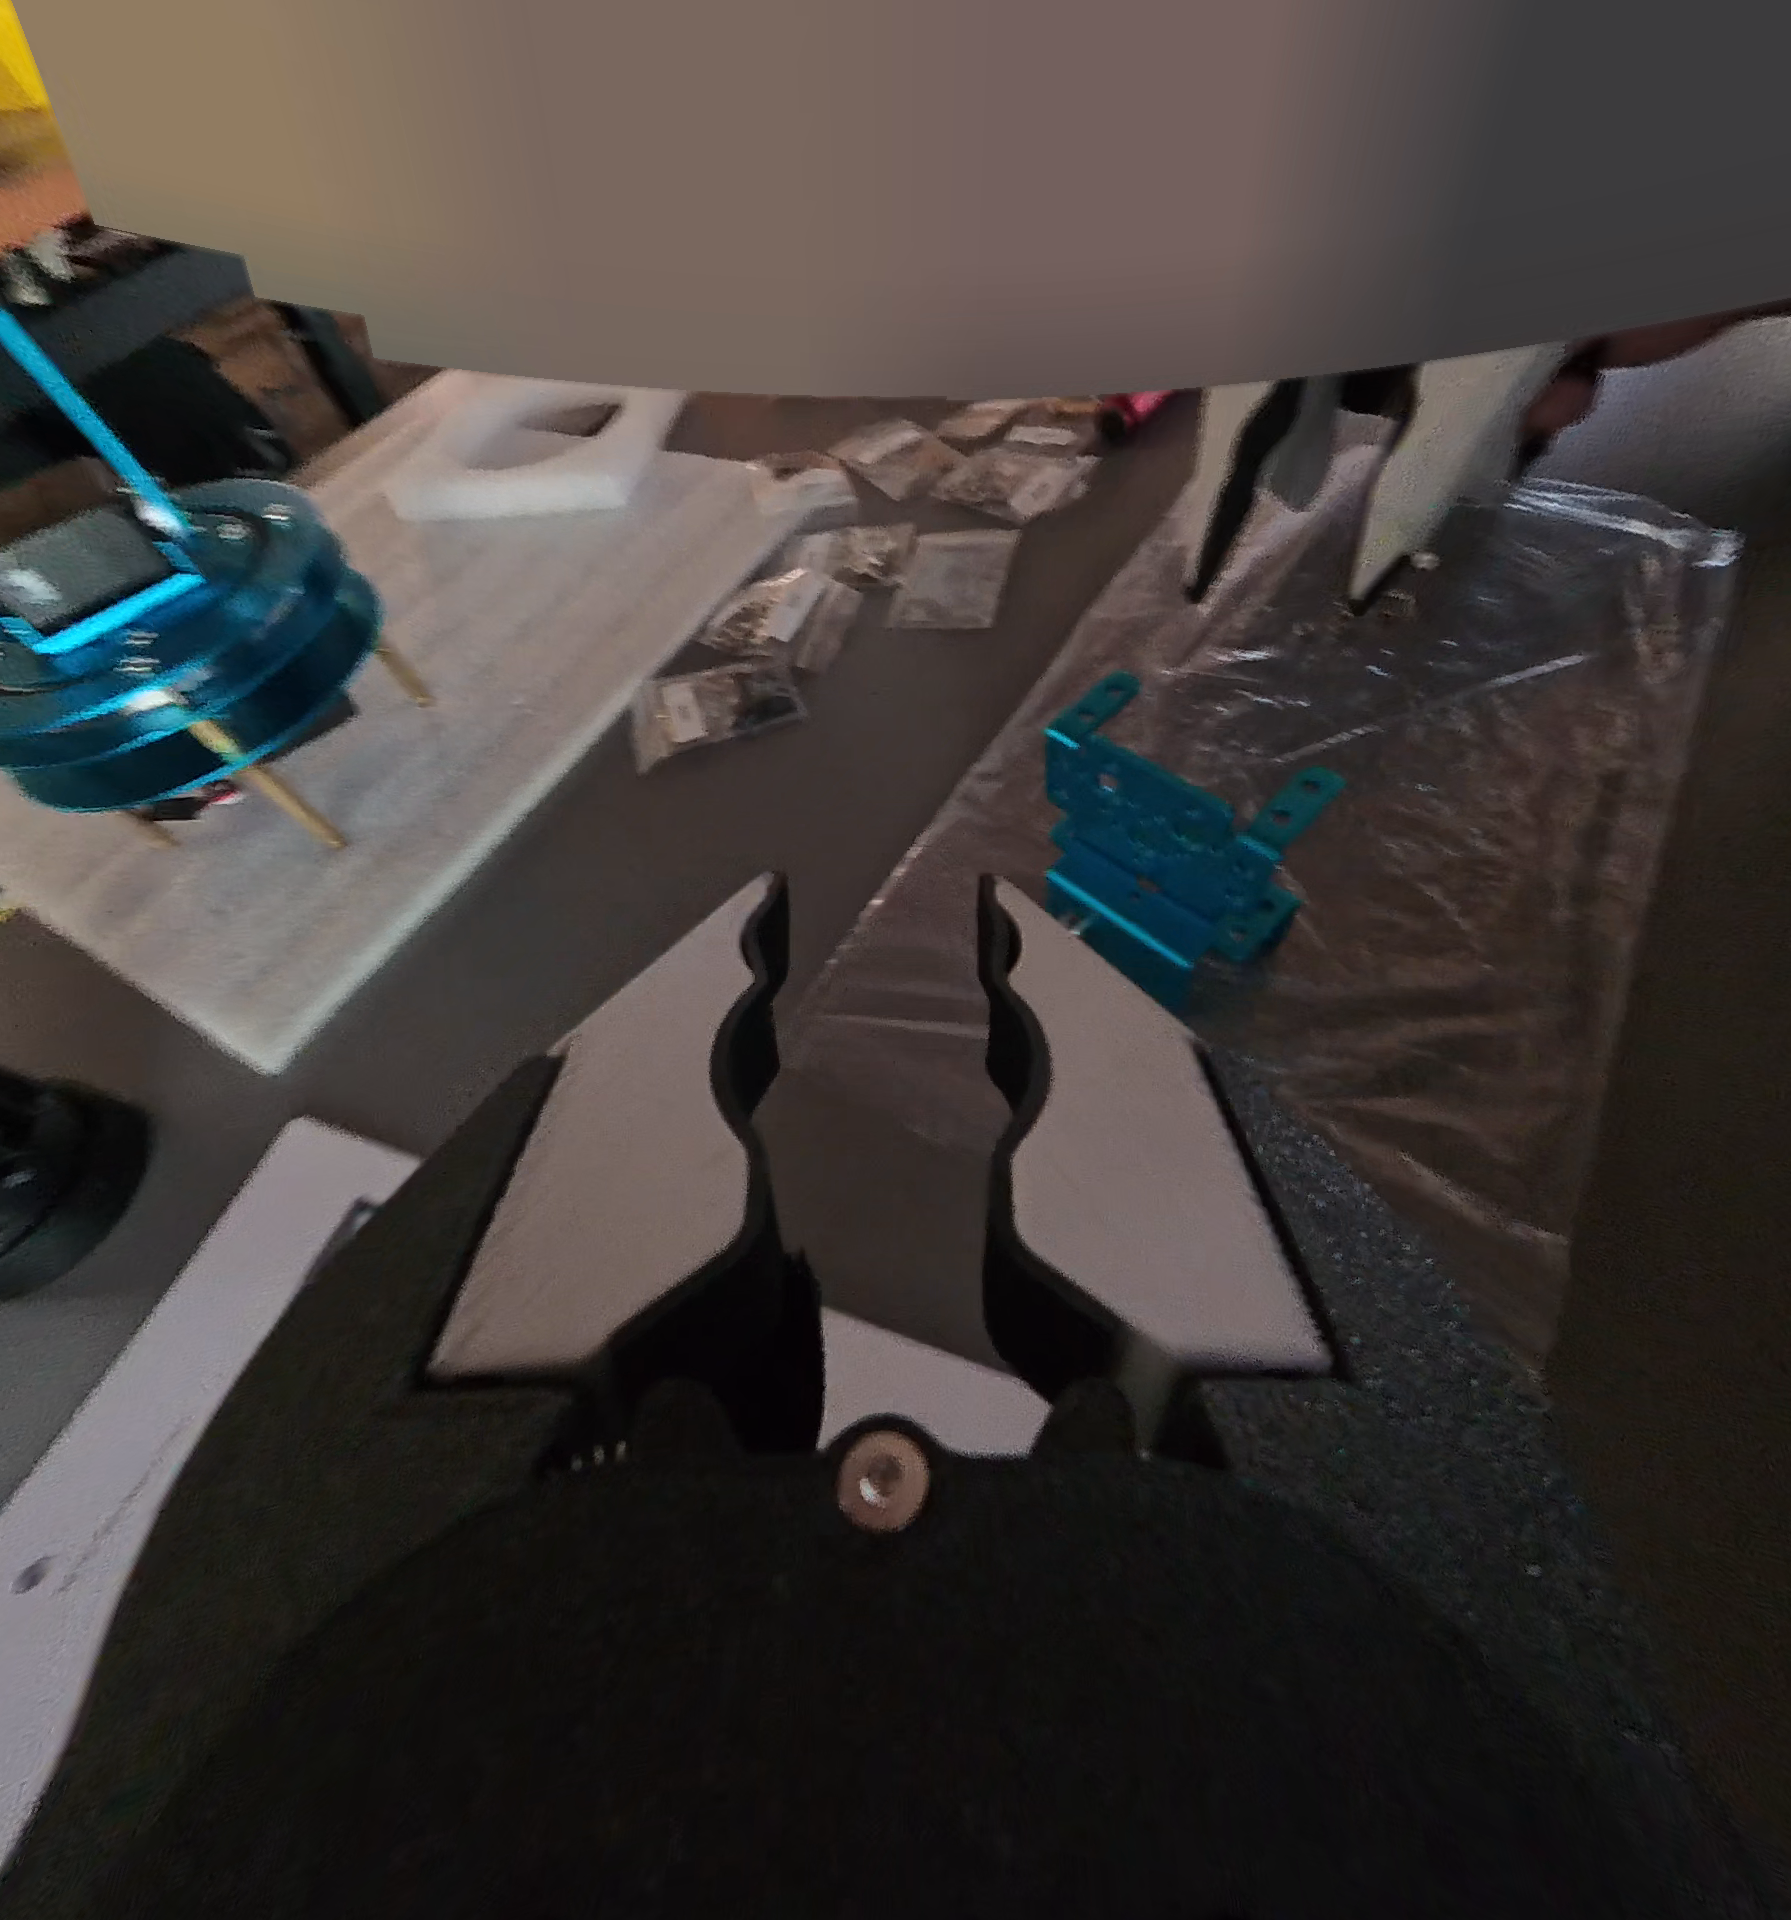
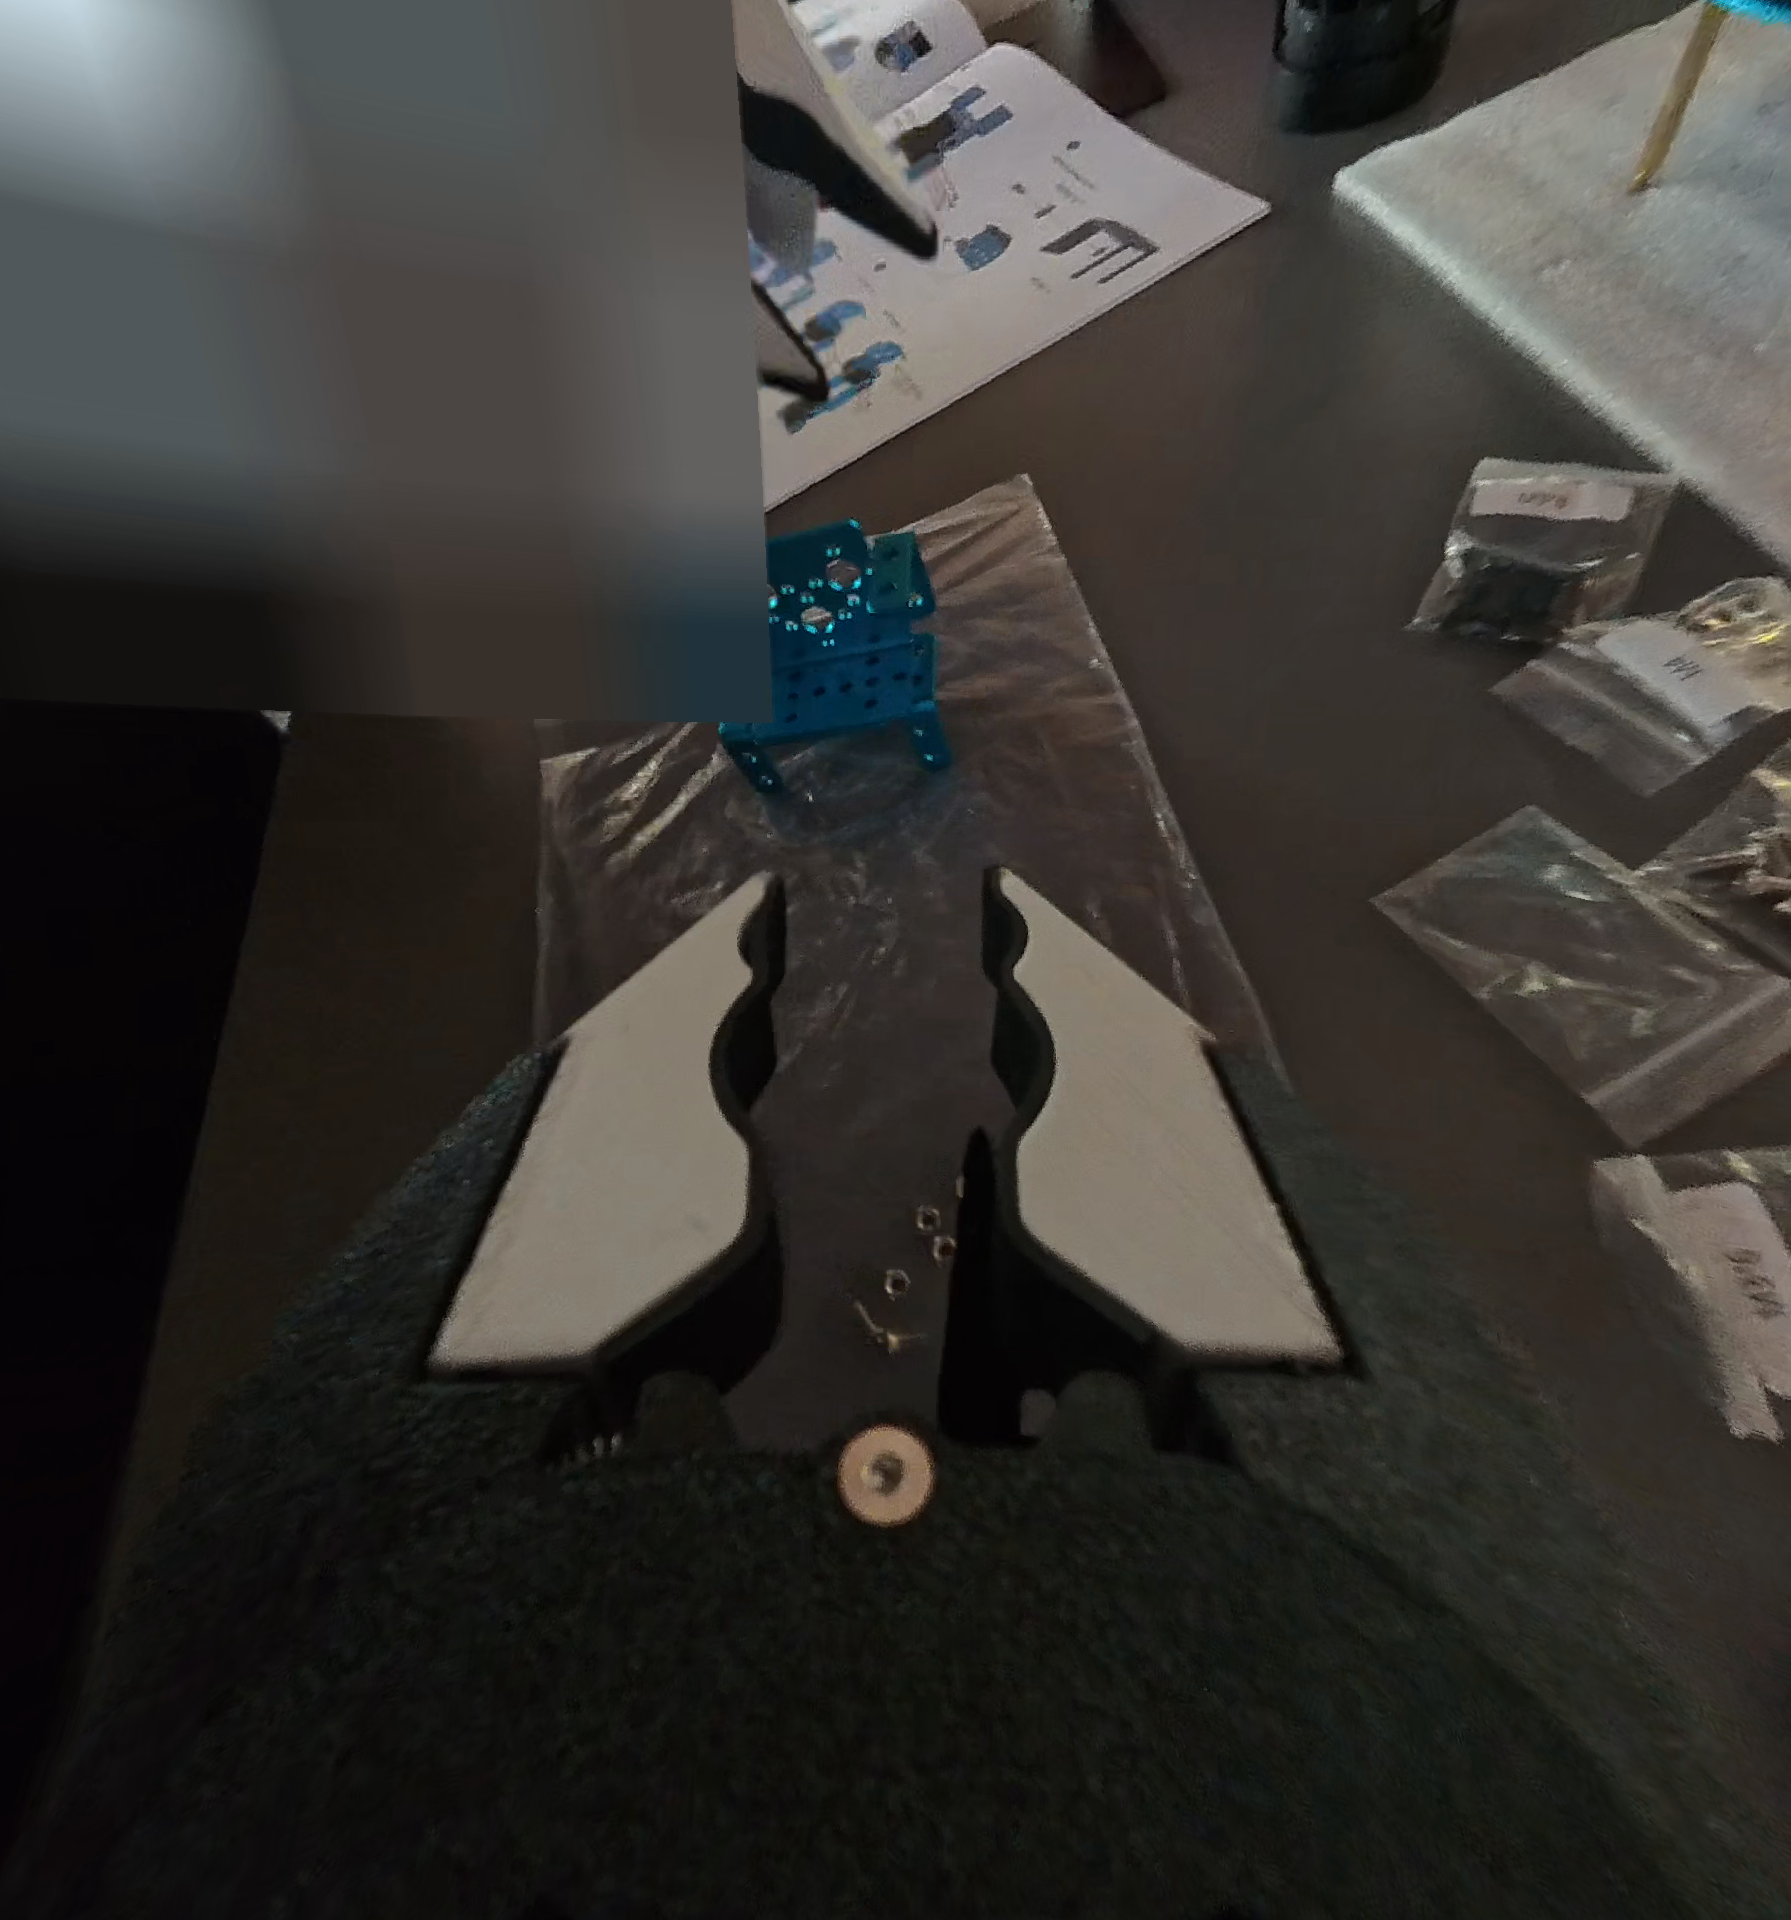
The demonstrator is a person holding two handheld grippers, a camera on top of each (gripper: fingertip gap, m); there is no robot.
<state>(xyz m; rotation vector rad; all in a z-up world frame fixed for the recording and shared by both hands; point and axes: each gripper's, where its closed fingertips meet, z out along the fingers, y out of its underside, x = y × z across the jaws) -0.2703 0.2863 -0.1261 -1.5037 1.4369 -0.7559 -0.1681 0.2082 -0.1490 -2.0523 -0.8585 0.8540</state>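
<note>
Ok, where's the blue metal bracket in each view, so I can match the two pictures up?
Left wrist view: the blue bracket sits right of centre, just beyond the right fingertip of the open left gripper.
Right wrist view: the bracket stands above centre, ahead of the open right gripper, partly cut by the blurred patch.
Shared landmark: the clear plastic sheet under the bracket.

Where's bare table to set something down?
Bare dark strip between the clear plastic sheet and the small parts bags, toward the instruction booklet. Crowded among the bags; the blue bracket and loose nuts occupy the sheet.
</note>
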